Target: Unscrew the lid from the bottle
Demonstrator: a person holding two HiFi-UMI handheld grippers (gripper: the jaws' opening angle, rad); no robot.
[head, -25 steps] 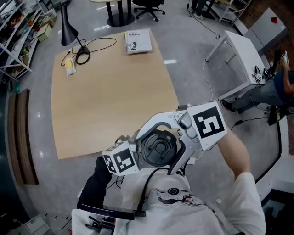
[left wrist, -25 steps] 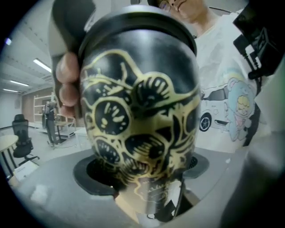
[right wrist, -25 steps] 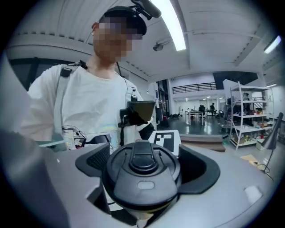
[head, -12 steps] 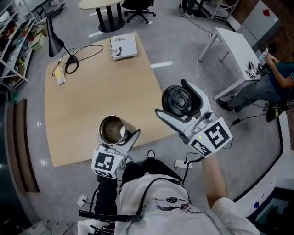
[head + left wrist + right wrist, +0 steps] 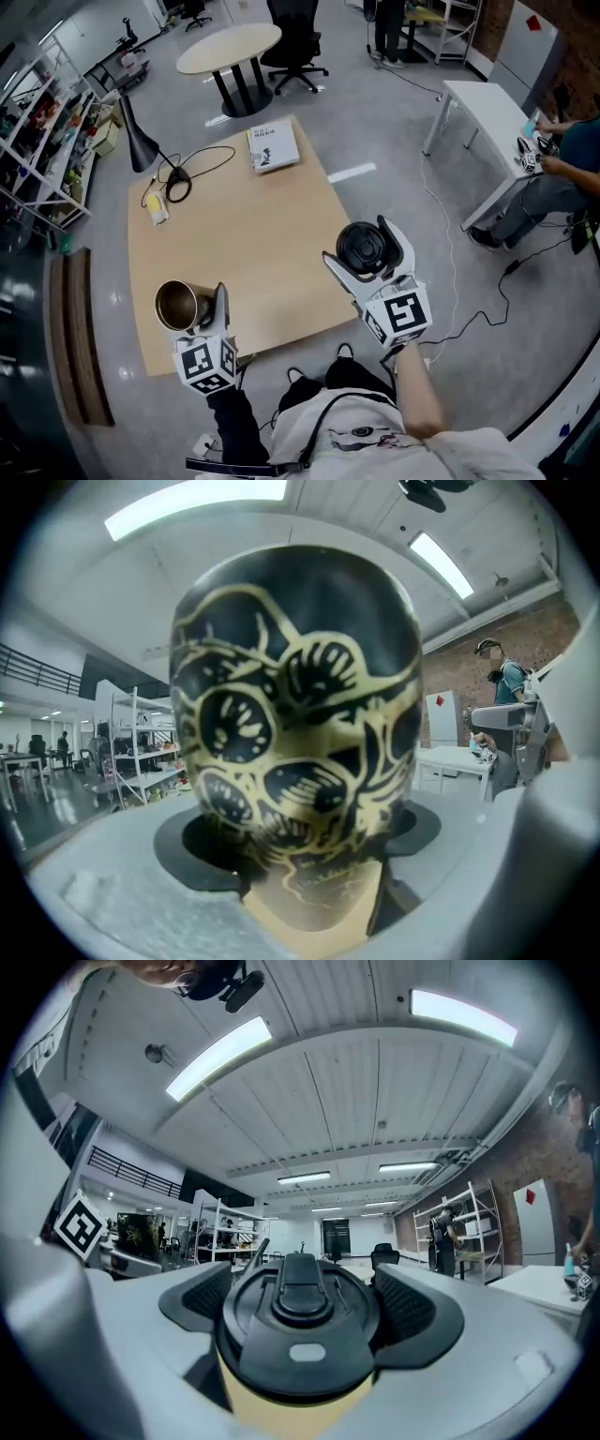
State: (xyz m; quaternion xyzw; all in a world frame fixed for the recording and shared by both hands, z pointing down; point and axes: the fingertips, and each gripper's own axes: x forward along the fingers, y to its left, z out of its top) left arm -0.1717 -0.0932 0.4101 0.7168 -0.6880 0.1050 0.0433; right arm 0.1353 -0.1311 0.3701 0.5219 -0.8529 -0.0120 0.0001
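Roughly upright, the bottle (image 5: 177, 305) opens upward.

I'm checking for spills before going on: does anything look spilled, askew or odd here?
Nothing stands out. The lid is off, gripped in the right tongs and held apart from the open bottle, which the left tongs grip. No spill shows on the table.

My left gripper (image 5: 192, 305) and right gripper (image 5: 364, 246) are pale grey shells with black ribbed pads (image 5: 422, 1309), each bearing a white cube (image 5: 403, 314) with black square markers. I wear a white T-shirt (image 5: 384, 450) with a dark print (image 5: 361, 433), a black left sleeve (image 5: 239, 422), perhaps a black cable (image 5: 248, 465).
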